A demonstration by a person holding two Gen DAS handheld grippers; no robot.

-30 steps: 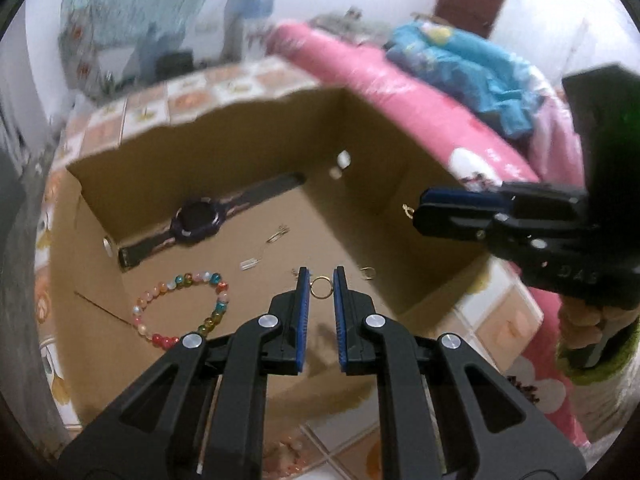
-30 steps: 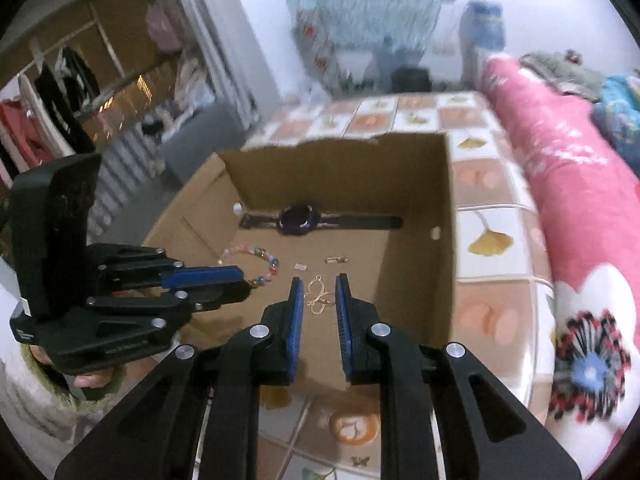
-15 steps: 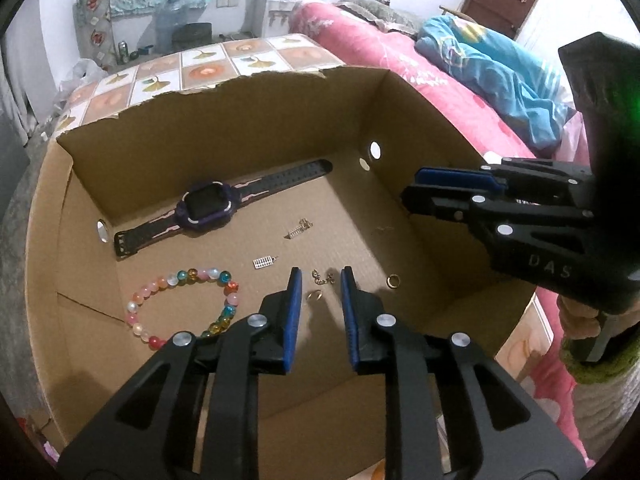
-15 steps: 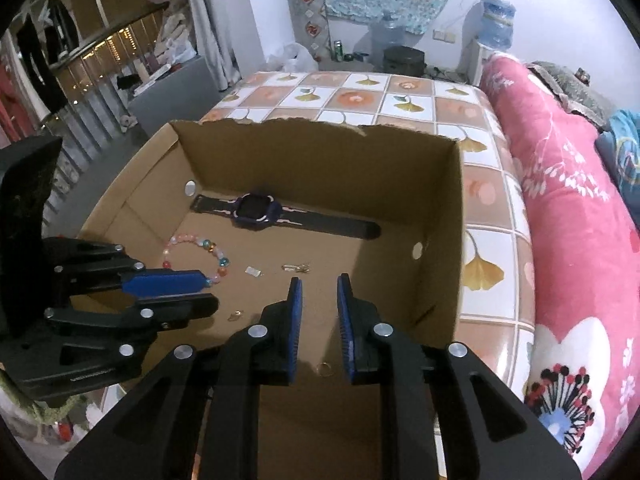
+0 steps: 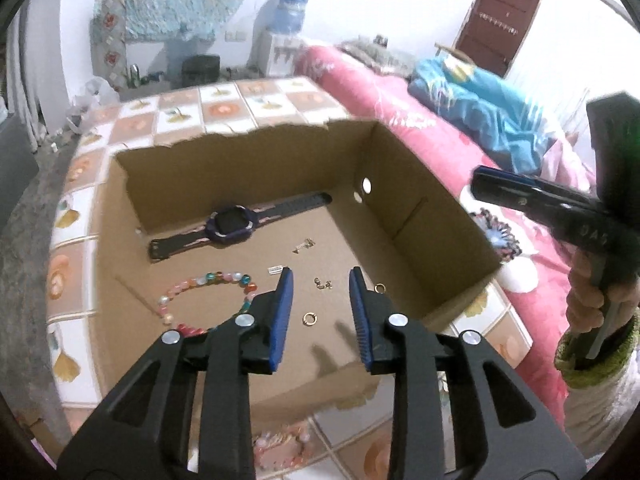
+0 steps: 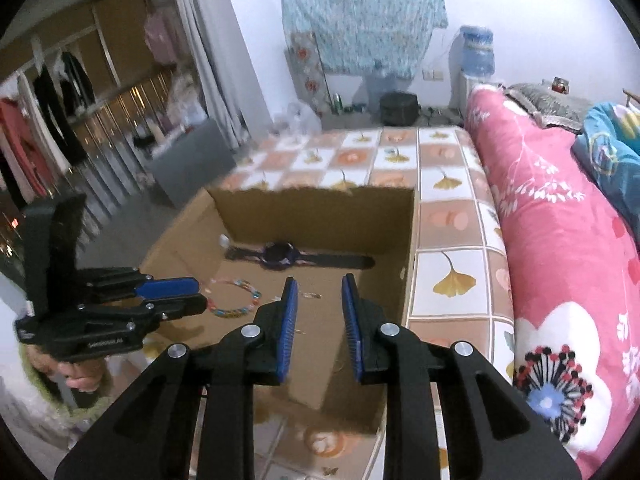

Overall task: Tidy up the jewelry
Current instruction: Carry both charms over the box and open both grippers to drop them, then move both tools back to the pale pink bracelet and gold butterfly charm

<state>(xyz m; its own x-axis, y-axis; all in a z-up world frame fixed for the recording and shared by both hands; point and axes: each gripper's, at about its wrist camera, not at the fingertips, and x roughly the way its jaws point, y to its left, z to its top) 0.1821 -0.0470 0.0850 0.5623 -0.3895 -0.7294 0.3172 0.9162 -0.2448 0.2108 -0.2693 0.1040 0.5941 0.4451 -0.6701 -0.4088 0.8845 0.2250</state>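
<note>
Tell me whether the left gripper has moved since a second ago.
Yes. The left gripper has pulled up and back from the box floor. The ring it gripped now lies loose below its opening, empty jaws.

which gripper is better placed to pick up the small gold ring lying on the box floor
Left, probably. The left gripper hangs over the box with the gold ring showing between its opening, empty jaws. The right gripper, also opening and empty, sits off near the box's right wall.

You can read just one marking: the raised letters "DAS" on the black body of the right gripper (image 5: 496, 188) (seen from your left wrist camera). Lettering on the left gripper (image 6: 172, 296) is too blurred to read.
</note>
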